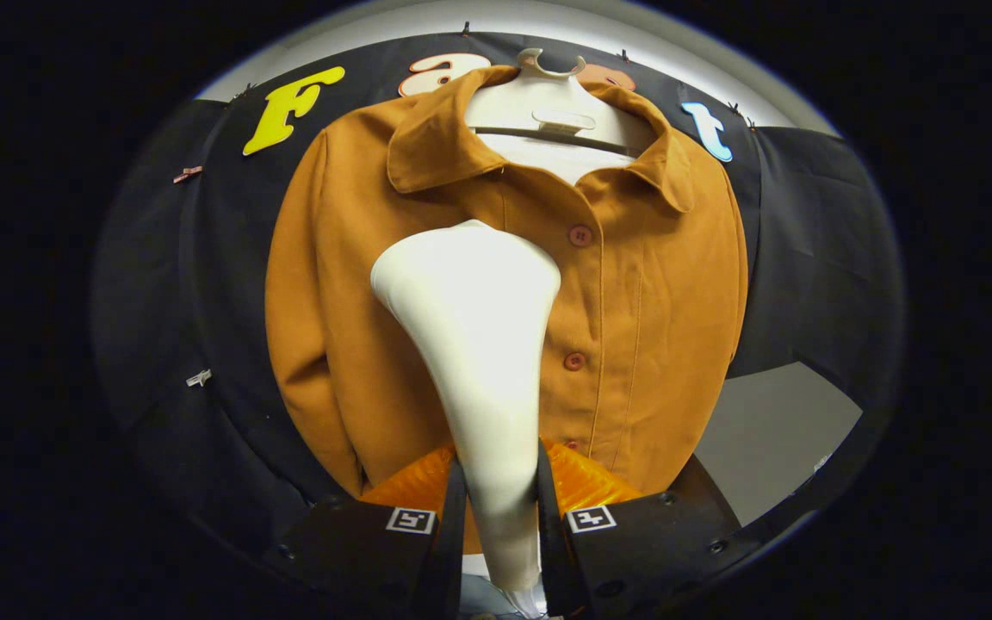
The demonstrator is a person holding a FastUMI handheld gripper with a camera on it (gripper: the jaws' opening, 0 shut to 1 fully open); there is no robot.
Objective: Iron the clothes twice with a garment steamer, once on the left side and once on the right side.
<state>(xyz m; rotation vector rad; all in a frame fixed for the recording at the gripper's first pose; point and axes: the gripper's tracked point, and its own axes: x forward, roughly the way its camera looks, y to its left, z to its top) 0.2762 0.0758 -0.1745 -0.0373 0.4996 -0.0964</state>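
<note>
A brown-orange buttoned shirt (651,284) hangs on a white hanger (552,82) against the booth wall. My gripper (500,499) is shut on the white garment steamer (474,327), both fingers pressing its slim handle. The steamer's wide head rises ahead of the fingers and lies over the shirt's chest, just left of the button row (576,362), below the collar. Whether the head touches the cloth I cannot tell. The steamer hides the shirt's middle.
Black cloth wall (815,250) surrounds the shirt on both sides. A pale grey surface (771,439) shows at the lower right past the shirt's hem. Small clips (199,377) pin the cloth at the left.
</note>
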